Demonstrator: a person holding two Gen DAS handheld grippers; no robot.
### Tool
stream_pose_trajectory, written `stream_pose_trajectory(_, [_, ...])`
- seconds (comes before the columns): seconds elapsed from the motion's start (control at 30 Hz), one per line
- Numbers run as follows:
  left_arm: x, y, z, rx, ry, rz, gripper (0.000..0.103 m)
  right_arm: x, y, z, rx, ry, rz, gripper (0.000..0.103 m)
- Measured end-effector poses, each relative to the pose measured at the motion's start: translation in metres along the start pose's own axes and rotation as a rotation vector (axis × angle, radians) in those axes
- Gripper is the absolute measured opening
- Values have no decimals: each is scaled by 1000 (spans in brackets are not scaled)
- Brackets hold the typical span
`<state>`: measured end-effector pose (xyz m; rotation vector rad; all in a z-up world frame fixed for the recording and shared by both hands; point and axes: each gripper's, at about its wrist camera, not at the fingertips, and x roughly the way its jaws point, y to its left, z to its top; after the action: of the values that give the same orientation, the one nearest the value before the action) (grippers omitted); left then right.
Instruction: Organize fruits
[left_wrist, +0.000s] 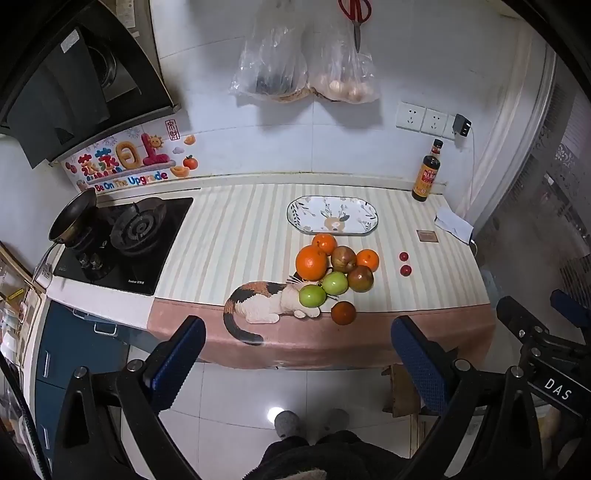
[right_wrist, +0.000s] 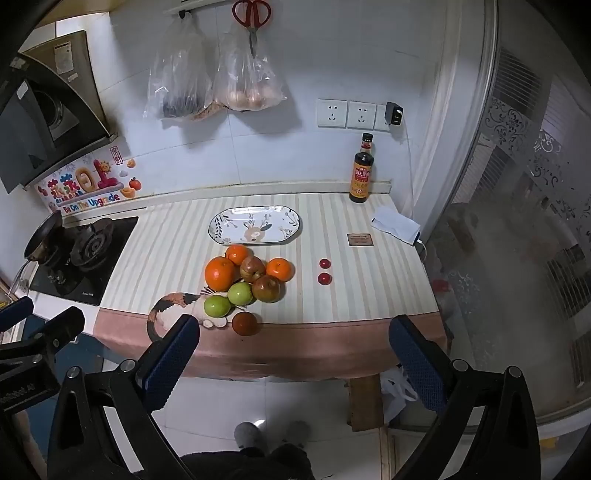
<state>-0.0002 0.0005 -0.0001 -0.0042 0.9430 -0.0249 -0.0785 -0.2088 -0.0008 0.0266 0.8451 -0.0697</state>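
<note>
we held both grippers back from the counter, over the floor, with nothing between the fingers. the left gripper had its blue pads spread wide, and the right gripper was spread just as wide; each showed only as a sliver at the edge of the other's view.

going left to right, the range hood was cut off by the frame edge, and the pan on the stove hid the burner under it. the contents of the two hanging plastic bags were hard to make out: dark shapes in the left one, pale round ones in the right. the red scissors above them were cropped at the handles.

the fruit pile sat mid-counter on the striped cloth, covering the head of the printed cat. a large orange lay at its left, two green apples touching at the front, and a dark orange fruit just in front of them at the pink border. the fruits overlapped, so we could not see the hidden sides.

the oval plate lay just behind the pile, its long axis running left to right along the counter. two small red fruits sat apart to the right, and the sauce bottle stood upright at the back wall.
</note>
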Motion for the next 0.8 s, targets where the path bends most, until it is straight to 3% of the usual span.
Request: stream_pose_trajectory(0.8, [1, -9, 9, 21, 4, 23, 103, -8, -4, 1, 21, -6, 13, 103])
